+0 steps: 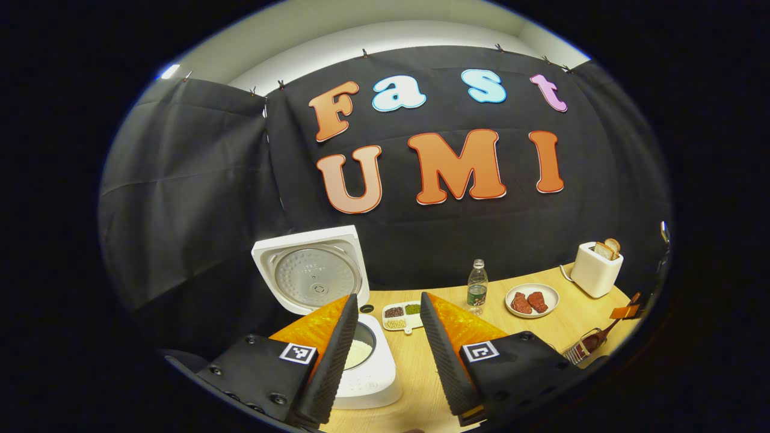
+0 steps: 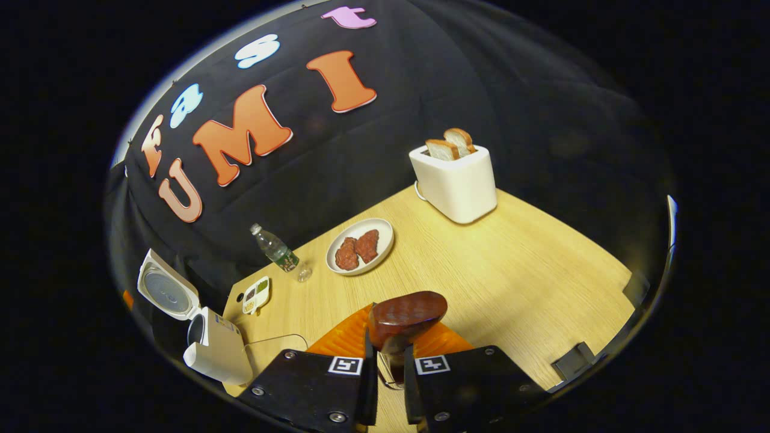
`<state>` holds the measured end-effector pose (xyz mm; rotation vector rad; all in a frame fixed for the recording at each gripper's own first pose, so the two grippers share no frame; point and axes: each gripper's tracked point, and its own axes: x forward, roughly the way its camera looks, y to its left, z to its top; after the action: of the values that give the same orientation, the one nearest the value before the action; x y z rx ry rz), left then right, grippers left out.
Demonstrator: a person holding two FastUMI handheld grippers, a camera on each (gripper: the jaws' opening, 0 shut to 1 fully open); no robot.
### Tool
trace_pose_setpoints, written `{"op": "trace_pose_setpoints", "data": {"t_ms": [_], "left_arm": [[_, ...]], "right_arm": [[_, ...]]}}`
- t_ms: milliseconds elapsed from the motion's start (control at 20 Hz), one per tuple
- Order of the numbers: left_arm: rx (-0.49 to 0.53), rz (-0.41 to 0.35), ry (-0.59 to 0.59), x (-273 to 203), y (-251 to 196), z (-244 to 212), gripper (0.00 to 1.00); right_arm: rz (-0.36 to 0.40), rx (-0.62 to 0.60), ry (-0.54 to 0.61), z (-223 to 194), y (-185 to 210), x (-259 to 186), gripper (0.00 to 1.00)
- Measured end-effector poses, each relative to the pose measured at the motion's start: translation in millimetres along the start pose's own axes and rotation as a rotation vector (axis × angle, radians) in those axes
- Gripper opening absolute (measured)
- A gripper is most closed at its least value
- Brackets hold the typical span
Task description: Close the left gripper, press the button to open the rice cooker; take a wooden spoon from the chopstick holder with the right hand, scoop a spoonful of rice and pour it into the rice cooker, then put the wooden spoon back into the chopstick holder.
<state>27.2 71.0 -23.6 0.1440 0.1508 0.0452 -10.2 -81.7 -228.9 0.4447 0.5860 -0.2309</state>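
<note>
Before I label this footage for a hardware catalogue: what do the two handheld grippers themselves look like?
The left gripper has two wedge-shaped fingers with ribbed inner faces, on black blocks with screws, each bearing a square black-and-white marker. The right gripper shows the same black screwed blocks and square markers.

Left gripper view sits close above the rice cooker (image 1: 367,361); right gripper view looks from farther right; both share the table (image 2: 481,264).

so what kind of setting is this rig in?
Most likely a staged kitchen tabletop inside a recording booth, not a real kitchen. A wooden table carries an open rice cooker, a toaster with bread slices and a plate of meat, and black cloth hangs behind it.
</note>
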Motion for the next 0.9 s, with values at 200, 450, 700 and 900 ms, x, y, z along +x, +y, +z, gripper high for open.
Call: {"op": "trace_pose_setpoints", "data": {"t_ms": [200,450,700,900], "left_arm": [[-0.004,0.010,0.001,7,18,-7,0.95],[-0.016,0.016,0.013,12,40,-23,1.00],[-0.062,0.043,0.051,8,64,-40,1.00],[-0.061,0.094,0.055,2,89,-49,0.96]], "right_arm": [[0.042,-0.050,-0.100,38,39,-28,0.18],[0.164,-0.150,-0.098,29,115,-38,0.17],[0.234,-0.362,-0.035,-31,172,-17,0.18],[0.231,-0.538,0.062,-89,183,6,0.18]]}}
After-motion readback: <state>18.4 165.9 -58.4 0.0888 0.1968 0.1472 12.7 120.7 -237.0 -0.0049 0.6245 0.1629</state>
